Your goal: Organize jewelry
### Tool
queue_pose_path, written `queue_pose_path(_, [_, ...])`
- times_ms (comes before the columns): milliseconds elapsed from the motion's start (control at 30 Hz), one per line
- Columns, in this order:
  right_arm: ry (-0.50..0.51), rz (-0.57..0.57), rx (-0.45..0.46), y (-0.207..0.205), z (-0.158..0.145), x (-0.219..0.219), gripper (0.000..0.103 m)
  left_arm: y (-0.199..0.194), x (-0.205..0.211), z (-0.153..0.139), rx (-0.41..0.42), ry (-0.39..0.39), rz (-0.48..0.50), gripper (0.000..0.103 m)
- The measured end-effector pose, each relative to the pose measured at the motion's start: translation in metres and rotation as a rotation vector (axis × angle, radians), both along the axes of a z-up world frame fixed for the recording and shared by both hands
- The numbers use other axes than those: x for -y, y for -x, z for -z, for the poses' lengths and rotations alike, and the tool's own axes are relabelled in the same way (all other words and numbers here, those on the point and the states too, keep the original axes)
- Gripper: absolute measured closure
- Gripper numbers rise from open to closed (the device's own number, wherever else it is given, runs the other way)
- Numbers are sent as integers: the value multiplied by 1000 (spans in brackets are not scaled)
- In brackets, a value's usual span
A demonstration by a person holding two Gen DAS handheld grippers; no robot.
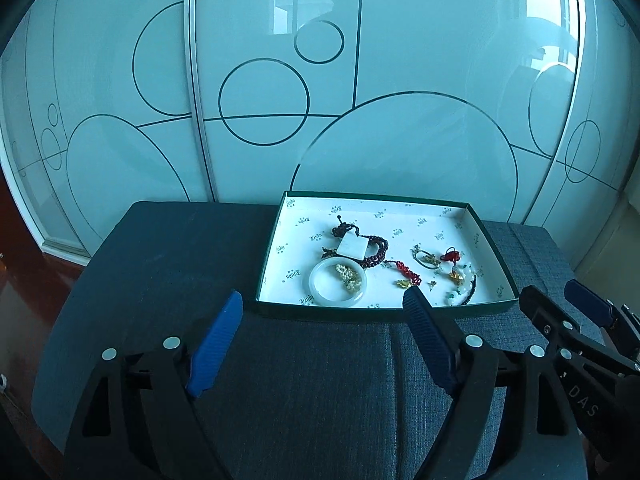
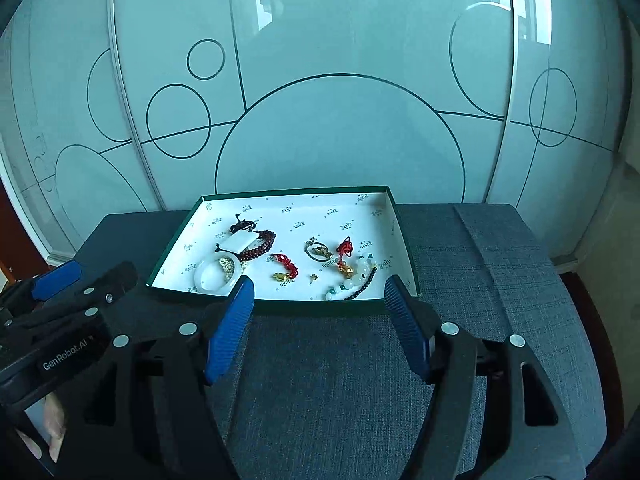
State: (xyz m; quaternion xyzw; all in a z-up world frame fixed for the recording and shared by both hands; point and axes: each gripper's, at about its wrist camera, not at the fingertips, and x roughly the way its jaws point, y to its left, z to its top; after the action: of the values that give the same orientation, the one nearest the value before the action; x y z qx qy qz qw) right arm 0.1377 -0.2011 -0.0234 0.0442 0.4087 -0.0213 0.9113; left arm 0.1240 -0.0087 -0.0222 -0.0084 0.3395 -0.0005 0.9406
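Note:
A shallow green box (image 1: 492, 240) (image 2: 404, 240) with a white printed lining holds the jewelry. On its left lie a white bangle (image 1: 316, 292) (image 2: 202, 280), a white square pendant (image 1: 352, 248) (image 2: 240, 243) and a dark red bead bracelet (image 1: 380, 250) (image 2: 262, 246). A red cord with a gold charm (image 1: 408, 274) (image 2: 286, 266) lies mid-box. A white and green bead string (image 1: 464, 280) (image 2: 356, 276) lies at the right. My left gripper (image 1: 324, 296) (image 2: 100, 268) and right gripper (image 2: 320, 282) (image 1: 554, 290) hover side by side before the box's near edge. Both are open and hold nothing.
The box rests on a grey fabric surface (image 1: 320, 380) (image 2: 340, 380) whose far edge meets frosted glass doors (image 1: 280, 80) marked with circles. Brown wood floor (image 1: 24, 280) shows at the left. A hand (image 2: 52, 420) holds the left gripper's handle.

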Motion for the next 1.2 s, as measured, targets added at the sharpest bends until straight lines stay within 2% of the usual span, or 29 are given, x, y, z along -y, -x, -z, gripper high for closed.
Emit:
queue_pose_path(400, [8,-19,-6,2,1,-5,33,-3,0,12,-37,-8,-4,22])
queue_pose_path(500, [9,-13,2,3,0,-4,24,-1,3,13,-32,-33,-8,22])
queue_pose_path(667, [6,-16,2,4,-2,-4,23,0,6,13,-31,-44,-4,22])
queue_pose_path(867, [14,-14,10,6,-1,-6,11,1,6,11,-23,-52,-9,19])
queue_pose_path(1200, [5,-11,11,6,-3,-5,10,2,4,10,-22,-38,-10,18])
